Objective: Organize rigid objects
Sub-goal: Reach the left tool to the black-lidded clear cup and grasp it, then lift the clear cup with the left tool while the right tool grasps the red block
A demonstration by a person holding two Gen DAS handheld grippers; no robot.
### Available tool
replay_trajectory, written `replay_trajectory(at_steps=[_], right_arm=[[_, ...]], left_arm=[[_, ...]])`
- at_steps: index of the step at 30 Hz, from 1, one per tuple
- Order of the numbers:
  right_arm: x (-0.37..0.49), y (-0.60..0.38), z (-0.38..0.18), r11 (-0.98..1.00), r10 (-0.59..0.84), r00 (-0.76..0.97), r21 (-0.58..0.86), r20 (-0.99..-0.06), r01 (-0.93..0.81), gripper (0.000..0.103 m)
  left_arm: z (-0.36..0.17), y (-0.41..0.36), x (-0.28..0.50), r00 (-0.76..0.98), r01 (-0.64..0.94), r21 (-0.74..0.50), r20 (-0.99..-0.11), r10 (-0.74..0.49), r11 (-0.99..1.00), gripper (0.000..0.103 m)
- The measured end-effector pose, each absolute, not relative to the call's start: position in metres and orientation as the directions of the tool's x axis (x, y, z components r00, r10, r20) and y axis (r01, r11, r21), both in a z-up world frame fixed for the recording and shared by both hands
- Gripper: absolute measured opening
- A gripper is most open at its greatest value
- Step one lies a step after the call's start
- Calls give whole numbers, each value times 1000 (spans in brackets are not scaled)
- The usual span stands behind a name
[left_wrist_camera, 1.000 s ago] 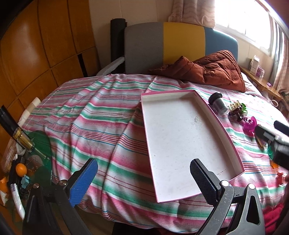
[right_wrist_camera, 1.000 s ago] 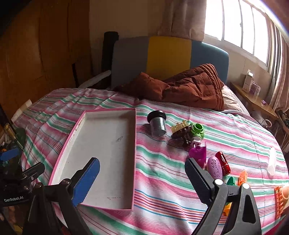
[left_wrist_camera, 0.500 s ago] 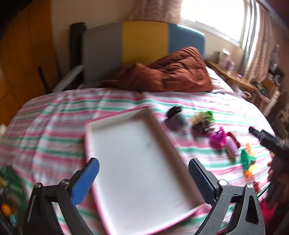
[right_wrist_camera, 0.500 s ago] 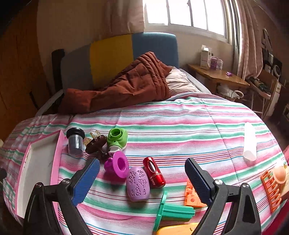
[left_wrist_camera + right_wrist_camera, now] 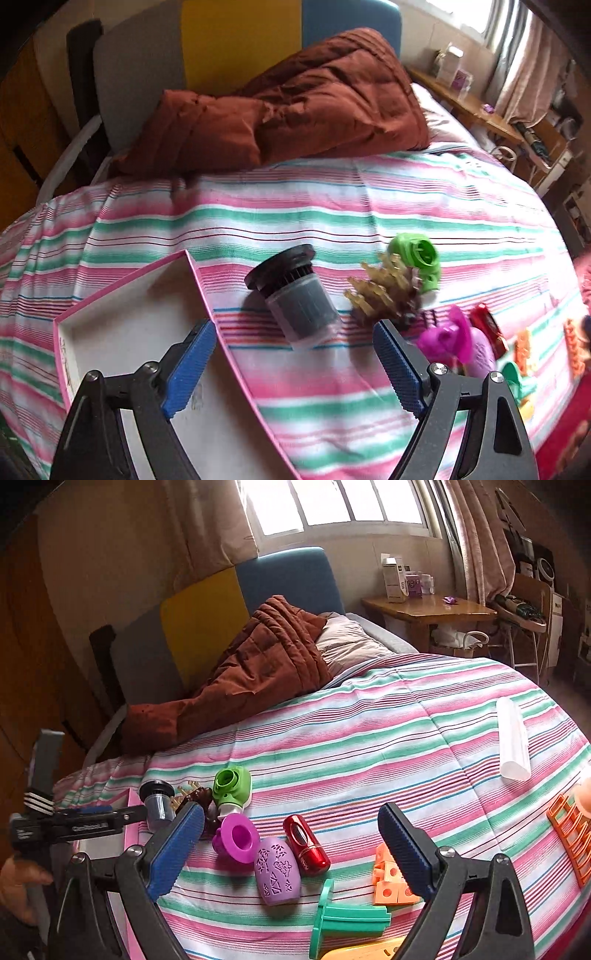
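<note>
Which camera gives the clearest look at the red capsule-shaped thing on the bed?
The right wrist view: the red capsule lies whole and sharp beside the purple egg. The left wrist view catches only a blurred part of it near the right edge.

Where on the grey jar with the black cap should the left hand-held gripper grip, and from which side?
Grip the grey jar across its ribbed body, below the wider black cap, coming from above. It lies tilted on the bedspread between the open left hand-held gripper fingers.
</note>
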State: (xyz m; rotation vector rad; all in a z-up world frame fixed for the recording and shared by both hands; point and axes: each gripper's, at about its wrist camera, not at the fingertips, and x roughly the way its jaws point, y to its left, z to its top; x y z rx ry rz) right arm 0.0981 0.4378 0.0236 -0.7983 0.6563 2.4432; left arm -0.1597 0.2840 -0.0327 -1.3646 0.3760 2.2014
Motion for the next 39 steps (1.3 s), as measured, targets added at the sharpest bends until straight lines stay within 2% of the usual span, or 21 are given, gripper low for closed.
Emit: replay_trajectory(at_steps=[5, 6, 7, 8, 9, 14, 21, 23, 29, 35, 39], right_arm=[[104, 450, 21, -728, 261, -725, 363, -638, -581, 97], [105, 452, 21, -724, 260, -725, 369, -638, -584, 97], [105, 453, 21, -720, 264, -725, 370, -637, -587, 97], [107, 454, 22, -716, 274, -723, 368, -634, -594, 97], [108, 456, 22, -710, 282, -722, 369, -632, -600, 97], [119, 476, 14, -644, 273, -715, 430, -643, -633, 94], [134, 501, -2, -537, 236, -713, 523, -660, -662, 86], [130, 501, -7, -532, 201, -713, 536, -672, -656, 77], [117, 493, -12, -586, 180, -670, 468, -720, -661, 73], [112, 491, -19, -604, 150, -649, 450, -746, -657, 73], [116, 484, -34, -582, 90, -551, 405, -830, -705, 73]], left_arm=[[-54, 300, -180, -359, -544, -6, -902, 239, -839, 85], [-57, 303, -184, -361, -545, 1, -903, 234, -839, 81], [-61, 306, -188, -350, -547, -4, -907, 233, -837, 74], [-67, 308, -191, -322, -550, -26, -916, 240, -835, 55], [-74, 309, -194, -288, -550, -56, -924, 252, -833, 44], [-76, 304, -182, -318, -559, -72, -902, 293, -826, 43], [-35, 280, -133, -401, -621, -60, -832, 383, -782, 43], [-23, 275, -115, -418, -641, -60, -809, 414, -765, 43], [-4, 240, -72, -423, -657, -95, -775, 470, -748, 43], [-2, 197, -43, -429, -629, -122, -769, 474, -768, 43], [2, 170, -31, -440, -615, -136, -758, 481, -776, 43]])
